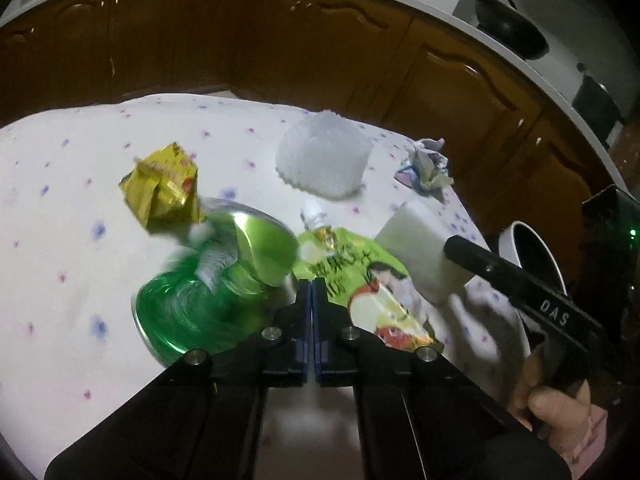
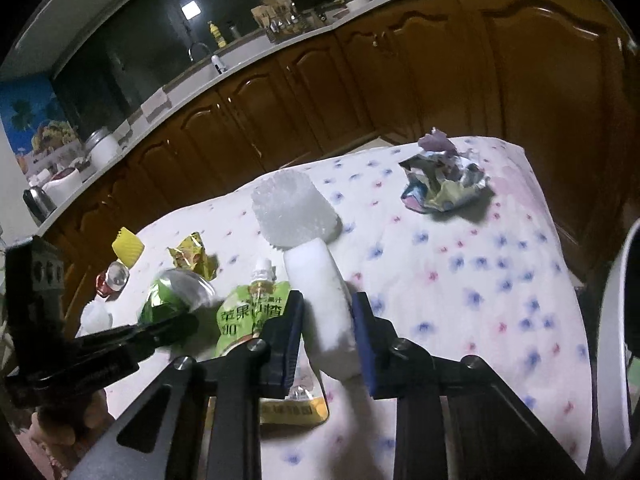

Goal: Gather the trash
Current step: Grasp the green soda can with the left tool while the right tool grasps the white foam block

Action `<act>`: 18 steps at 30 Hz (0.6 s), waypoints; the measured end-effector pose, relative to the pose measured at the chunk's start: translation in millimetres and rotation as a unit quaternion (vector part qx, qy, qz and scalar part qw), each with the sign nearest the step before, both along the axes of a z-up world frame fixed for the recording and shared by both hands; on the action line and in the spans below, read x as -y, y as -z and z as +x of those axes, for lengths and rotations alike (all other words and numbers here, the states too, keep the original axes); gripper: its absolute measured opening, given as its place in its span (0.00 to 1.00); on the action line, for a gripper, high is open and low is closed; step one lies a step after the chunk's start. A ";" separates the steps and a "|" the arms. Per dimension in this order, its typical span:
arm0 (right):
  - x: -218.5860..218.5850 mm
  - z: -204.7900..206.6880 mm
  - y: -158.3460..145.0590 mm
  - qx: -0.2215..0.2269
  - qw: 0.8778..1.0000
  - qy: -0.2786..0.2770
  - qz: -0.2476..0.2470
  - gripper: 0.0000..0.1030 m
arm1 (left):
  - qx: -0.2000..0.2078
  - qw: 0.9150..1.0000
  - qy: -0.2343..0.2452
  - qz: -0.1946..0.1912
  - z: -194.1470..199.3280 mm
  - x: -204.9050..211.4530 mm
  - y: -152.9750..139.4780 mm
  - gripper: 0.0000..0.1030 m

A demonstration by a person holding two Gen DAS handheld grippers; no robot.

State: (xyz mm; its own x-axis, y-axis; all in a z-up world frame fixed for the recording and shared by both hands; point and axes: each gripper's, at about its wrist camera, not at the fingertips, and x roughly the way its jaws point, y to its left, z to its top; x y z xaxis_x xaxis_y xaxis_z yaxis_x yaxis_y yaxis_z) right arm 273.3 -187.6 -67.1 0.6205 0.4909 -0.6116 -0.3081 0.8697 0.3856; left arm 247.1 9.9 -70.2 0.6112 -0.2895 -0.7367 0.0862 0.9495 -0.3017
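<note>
My left gripper is shut and empty, its tips over the edge of a green juice pouch, right beside a blurred green can lying on the table. My right gripper is shut on a white foam block, which also shows in the left wrist view. The pouch lies just left of the block. A yellow wrapper, a white foam cylinder and a crumpled paper wad lie further back.
The table has a flowered white cloth. A white-rimmed bin stands off the table's right edge. A yellow cup and small items sit at the table's far left. Brown kitchen cabinets run behind.
</note>
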 end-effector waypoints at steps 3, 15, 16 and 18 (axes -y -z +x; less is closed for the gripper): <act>4.9 -11.9 -4.0 0.002 1.000 0.006 0.008 0.25 | 0.005 1.000 0.000 -0.009 -15.9 -8.5 0.2 0.00; 25.6 -53.4 -23.4 0.017 0.999 0.024 0.033 0.25 | 0.017 0.999 -0.026 -0.015 -56.9 -55.7 -18.9 0.21; 26.3 -55.1 -24.0 0.016 0.999 0.025 0.034 0.25 | 0.019 0.999 -0.033 -0.010 -56.9 -59.6 -19.1 0.38; 27.0 -59.6 -24.5 0.016 0.999 0.028 0.035 0.25 | 0.011 0.998 -0.054 -0.003 -51.2 -69.0 -14.8 0.52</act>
